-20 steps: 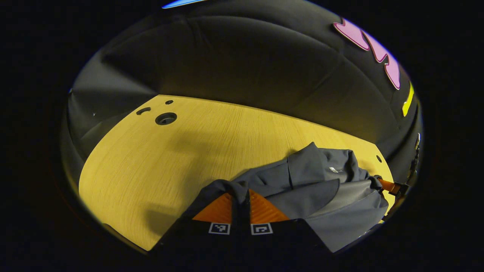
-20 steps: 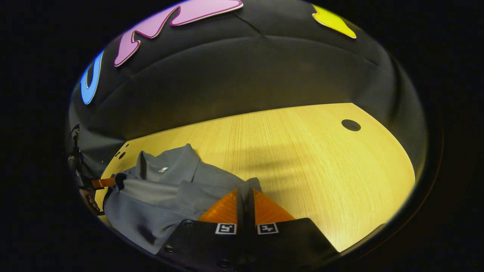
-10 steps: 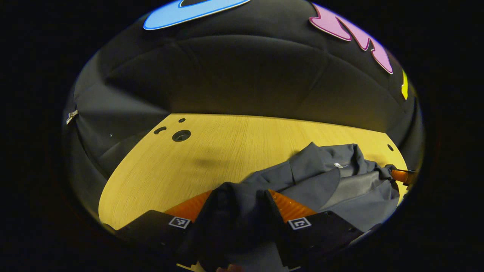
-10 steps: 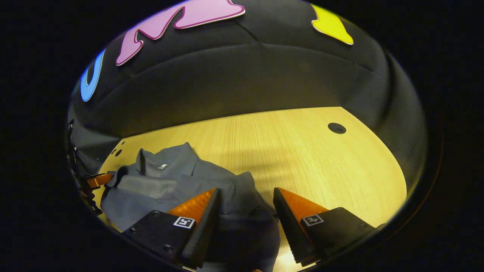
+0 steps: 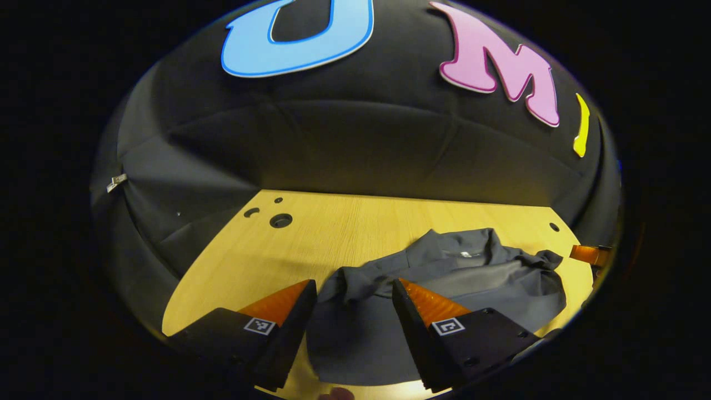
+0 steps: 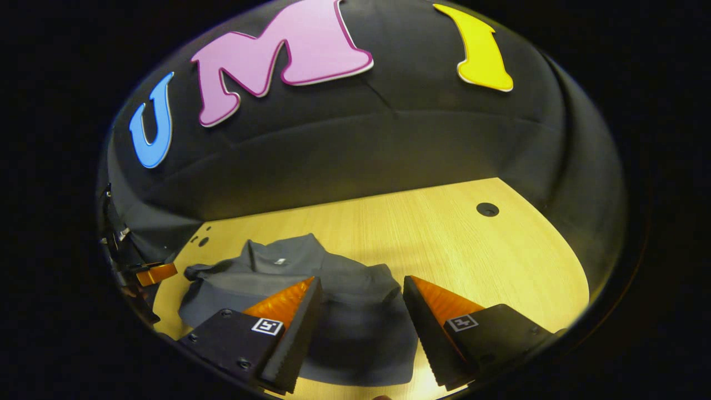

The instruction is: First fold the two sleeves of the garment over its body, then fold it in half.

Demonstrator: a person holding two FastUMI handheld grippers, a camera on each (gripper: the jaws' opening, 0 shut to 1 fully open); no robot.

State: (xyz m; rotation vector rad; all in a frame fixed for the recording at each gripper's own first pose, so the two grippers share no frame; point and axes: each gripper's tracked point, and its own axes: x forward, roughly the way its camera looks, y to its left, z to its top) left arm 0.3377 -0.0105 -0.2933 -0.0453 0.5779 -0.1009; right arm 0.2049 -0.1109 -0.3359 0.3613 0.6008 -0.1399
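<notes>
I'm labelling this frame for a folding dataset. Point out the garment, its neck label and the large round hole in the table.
garment (image 5: 489, 283): left gripper view, on its flat grey body.
neck label (image 5: 464, 254): left gripper view, on the small pale tag inside the collar.
large round hole (image 5: 281, 220): left gripper view, on its dark centre.

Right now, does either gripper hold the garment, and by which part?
Nothing is held. The left gripper and the right gripper are both open above the garment on the table.

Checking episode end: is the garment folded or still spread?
Folded. The garment lies in a compact bundle on the table, layers over its body, collar on top. Both grippers, left and right, are open above it.
</notes>
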